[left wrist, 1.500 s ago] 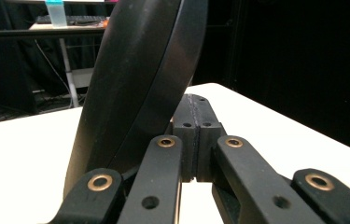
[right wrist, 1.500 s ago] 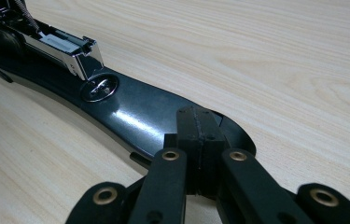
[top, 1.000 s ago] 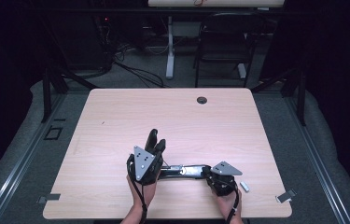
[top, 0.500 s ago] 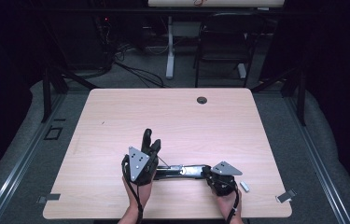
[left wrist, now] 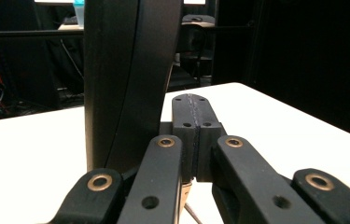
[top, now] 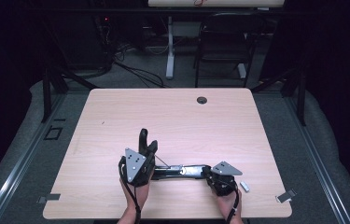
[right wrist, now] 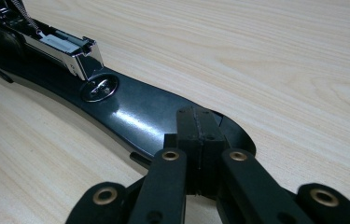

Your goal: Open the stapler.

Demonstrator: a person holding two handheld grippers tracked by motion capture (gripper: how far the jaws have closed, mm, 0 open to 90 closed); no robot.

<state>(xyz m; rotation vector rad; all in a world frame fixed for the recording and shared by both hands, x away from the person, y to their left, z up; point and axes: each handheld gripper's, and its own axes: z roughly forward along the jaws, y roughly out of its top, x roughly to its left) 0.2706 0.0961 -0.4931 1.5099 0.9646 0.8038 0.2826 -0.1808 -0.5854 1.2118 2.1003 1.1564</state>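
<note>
A black stapler lies opened out on the wooden table [top: 172, 116]. Its base [top: 186, 171] rests flat near the front edge, and its lid [top: 143, 137] stands up at the left end. My left gripper [top: 150, 148] is shut, pads together with nothing between them, and the lid [left wrist: 126, 70] leans against its left side. In the left gripper view its tips [left wrist: 193, 112] point over the table. My right gripper [top: 208, 171] is shut too, its tips [right wrist: 199, 123] pressed down on the front end of the base [right wrist: 130, 109]. The chrome staple magazine [right wrist: 65, 46] lies open along the base.
A small silver piece [top: 244, 185] lies on the table just right of my right hand. A round cable hole [top: 202, 100] sits near the far edge. Tape marks are at the front corners [top: 284, 196]. A chair [top: 221, 42] and desk legs stand beyond the table.
My left gripper has shifted a little to the left, and the stapler lid beside it has swung more upright. My right gripper has stayed on the base.
</note>
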